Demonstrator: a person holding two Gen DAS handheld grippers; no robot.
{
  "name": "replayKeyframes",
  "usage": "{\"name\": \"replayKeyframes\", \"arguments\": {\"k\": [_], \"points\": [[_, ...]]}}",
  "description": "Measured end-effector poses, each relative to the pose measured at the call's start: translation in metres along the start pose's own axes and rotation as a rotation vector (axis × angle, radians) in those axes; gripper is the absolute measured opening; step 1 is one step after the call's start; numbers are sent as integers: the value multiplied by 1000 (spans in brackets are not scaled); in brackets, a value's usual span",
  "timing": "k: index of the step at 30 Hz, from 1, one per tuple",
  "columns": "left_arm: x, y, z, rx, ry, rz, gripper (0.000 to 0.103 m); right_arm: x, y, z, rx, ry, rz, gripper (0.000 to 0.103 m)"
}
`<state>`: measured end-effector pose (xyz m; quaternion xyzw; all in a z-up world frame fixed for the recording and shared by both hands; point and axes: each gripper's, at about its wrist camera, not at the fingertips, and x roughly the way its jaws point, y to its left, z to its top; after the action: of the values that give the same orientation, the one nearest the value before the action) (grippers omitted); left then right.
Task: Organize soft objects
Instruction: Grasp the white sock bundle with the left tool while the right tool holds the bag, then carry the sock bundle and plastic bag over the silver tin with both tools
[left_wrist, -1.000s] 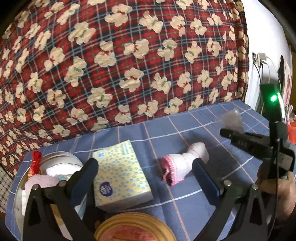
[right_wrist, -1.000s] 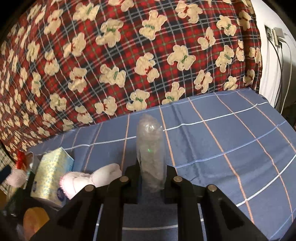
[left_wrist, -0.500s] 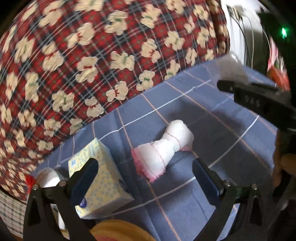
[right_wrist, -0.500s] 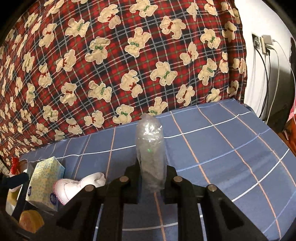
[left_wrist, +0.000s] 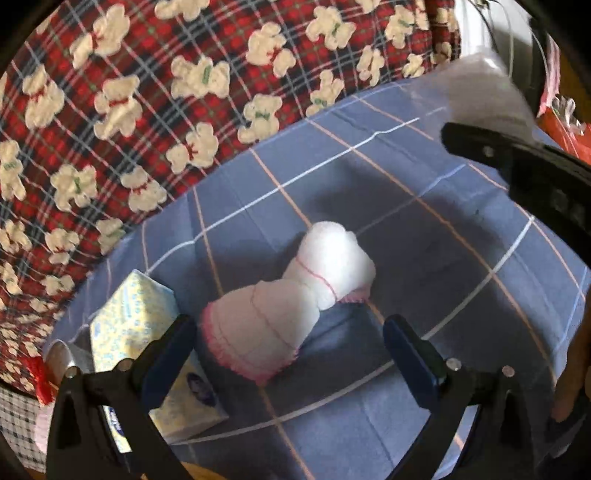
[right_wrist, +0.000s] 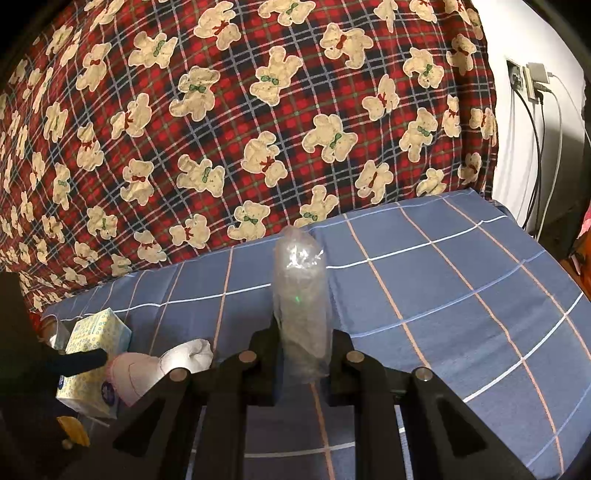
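A white sock with pink trim (left_wrist: 291, 302) lies on the blue checked sheet (left_wrist: 443, 258). My left gripper (left_wrist: 288, 332) is open, its fingers standing on either side of the sock's pink cuff, just above it. The sock also shows low at the left of the right wrist view (right_wrist: 162, 365). My right gripper (right_wrist: 301, 339) is shut on a clear crumpled plastic bag (right_wrist: 301, 295), held upright above the sheet. The bag (left_wrist: 480, 92) and the right gripper's body show at the upper right of the left wrist view.
A yellow dotted tissue pack (left_wrist: 147, 332) lies left of the sock, also in the right wrist view (right_wrist: 96, 354). A red plaid bear-print blanket (right_wrist: 258, 110) rises behind. A metal bowl's rim (left_wrist: 55, 354) sits far left. Wall cables (right_wrist: 535, 147) hang at the right.
My left gripper has moved forward and to the right, from over the tissue pack to around the sock. My right gripper has kept the bag and drifted slightly.
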<state>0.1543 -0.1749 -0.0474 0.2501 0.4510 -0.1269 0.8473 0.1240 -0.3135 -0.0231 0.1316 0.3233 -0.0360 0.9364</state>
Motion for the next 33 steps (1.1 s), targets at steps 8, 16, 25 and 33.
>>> {"name": "replayKeyframes", "arguments": {"k": [8, 16, 25, 33], "points": [[23, 5, 0, -67, 78, -88, 90, 3, 1, -1, -1, 10, 4, 17], [30, 13, -2, -147, 101, -219, 68, 6, 2, -2, 4, 27, 10, 17], [24, 6, -6, -138, 70, -261, 29, 6, 0, -2, 13, 28, 11, 17], [17, -3, -12, -158, 22, -295, 19, 3, -1, 0, 23, 16, 12, 17]]}}
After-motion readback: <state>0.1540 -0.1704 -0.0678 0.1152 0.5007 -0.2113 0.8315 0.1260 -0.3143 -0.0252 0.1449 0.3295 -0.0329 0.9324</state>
